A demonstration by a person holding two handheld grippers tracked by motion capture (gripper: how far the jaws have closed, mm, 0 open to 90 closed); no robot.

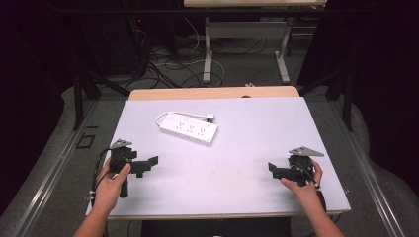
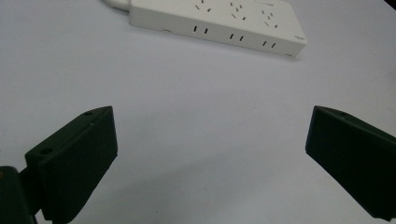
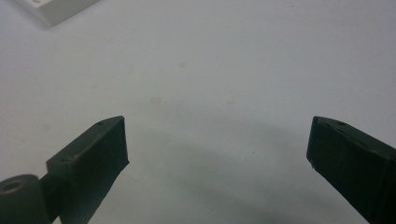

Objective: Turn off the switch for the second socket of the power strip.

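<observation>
Lying at the frame's upper centre, the strip (image 1: 188, 129) sits well apart from both wide-open, empty grippers, left (image 1: 148, 166) and right (image 1: 274, 170).

- left gripper (image 1: 148, 165) lower left of the high view, held in left hand (image 1: 111, 180), jaws wide apart
- right gripper (image 1: 274, 170) lower right, in right hand (image 1: 304, 182), jaws wide apart

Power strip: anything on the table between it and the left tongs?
Nothing visible. In the left gripper view, bare white table runs from the open left tongs up to the power strip. The high view shows the same open stretch between left tongs and strip.
</observation>
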